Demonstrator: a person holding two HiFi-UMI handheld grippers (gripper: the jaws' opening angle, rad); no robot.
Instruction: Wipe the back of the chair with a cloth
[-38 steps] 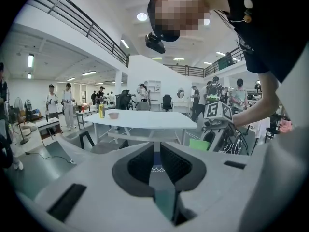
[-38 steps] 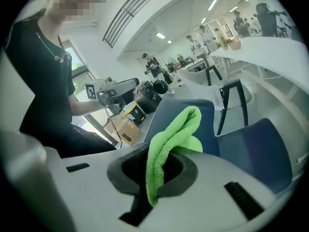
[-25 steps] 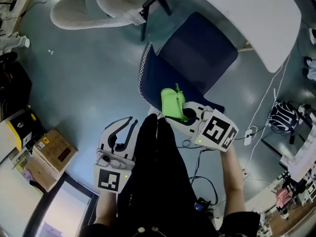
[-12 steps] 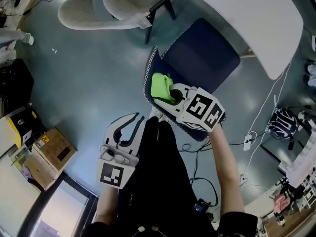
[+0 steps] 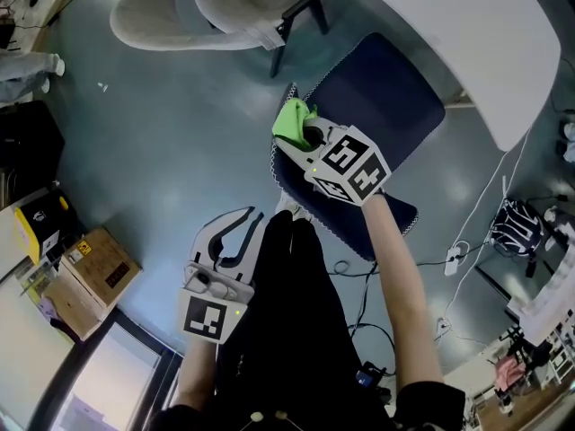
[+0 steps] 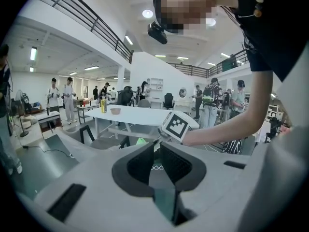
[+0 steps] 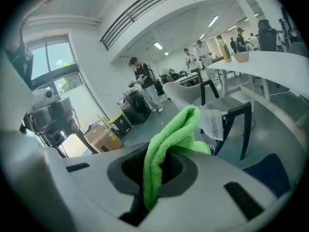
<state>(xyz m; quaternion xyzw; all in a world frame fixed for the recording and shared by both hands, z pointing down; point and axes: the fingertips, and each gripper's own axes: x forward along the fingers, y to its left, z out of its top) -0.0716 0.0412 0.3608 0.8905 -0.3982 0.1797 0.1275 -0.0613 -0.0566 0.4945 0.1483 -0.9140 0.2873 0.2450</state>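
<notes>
So we're looking down on the navy blue fabric chair with white zigzag stitching round its edge, its back right below us and its seat tucked towards the white table. Our left gripper hangs low at our side, well apart from the chair, claw pressed together on nothing. Our right gripper is at the top corner of the chair back, claw pinching the bright green microfibre cloth. The cloth bunches out past the tips over that corner, though we can't tell if it's touching. It looks light, soft and floppy, so we reckon it'll fold rather than push. Holding a bunched fold deep in the claw seems right.
</notes>
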